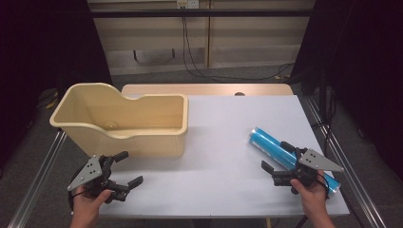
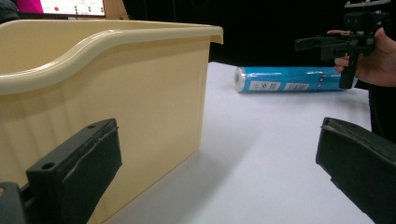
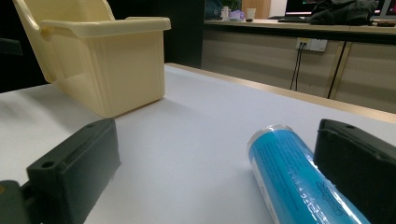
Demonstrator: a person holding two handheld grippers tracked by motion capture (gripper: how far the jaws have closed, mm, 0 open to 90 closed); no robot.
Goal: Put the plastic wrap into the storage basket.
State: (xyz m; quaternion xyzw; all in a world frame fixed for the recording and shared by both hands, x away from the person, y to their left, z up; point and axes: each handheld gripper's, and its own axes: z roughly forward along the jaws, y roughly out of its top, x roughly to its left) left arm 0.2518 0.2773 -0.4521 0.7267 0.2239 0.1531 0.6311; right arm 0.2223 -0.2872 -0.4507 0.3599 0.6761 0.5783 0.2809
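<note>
A blue cylindrical roll (image 1: 267,142) in clear wrap lies on the white table (image 1: 223,142) at the right, angled toward the near right corner. My right gripper (image 1: 274,154) is open and straddles the roll's near half. In the right gripper view the roll (image 3: 289,172) lies between the jaws, close against the right one, with the gripper (image 3: 217,140) wide open. My left gripper (image 1: 133,167) is open and holds nothing, just in front of a cream plastic bin (image 1: 142,142). In the left gripper view the bin wall (image 2: 154,102) is close on the left of that gripper (image 2: 215,140).
The bin (image 3: 112,60) is deep and looks empty; its left end overhangs the table edge. The left gripper view shows the roll (image 2: 289,79) and the right gripper (image 2: 327,44) in a hand across the table. A wooden strip (image 1: 204,89) borders the far edge. Cables hang behind.
</note>
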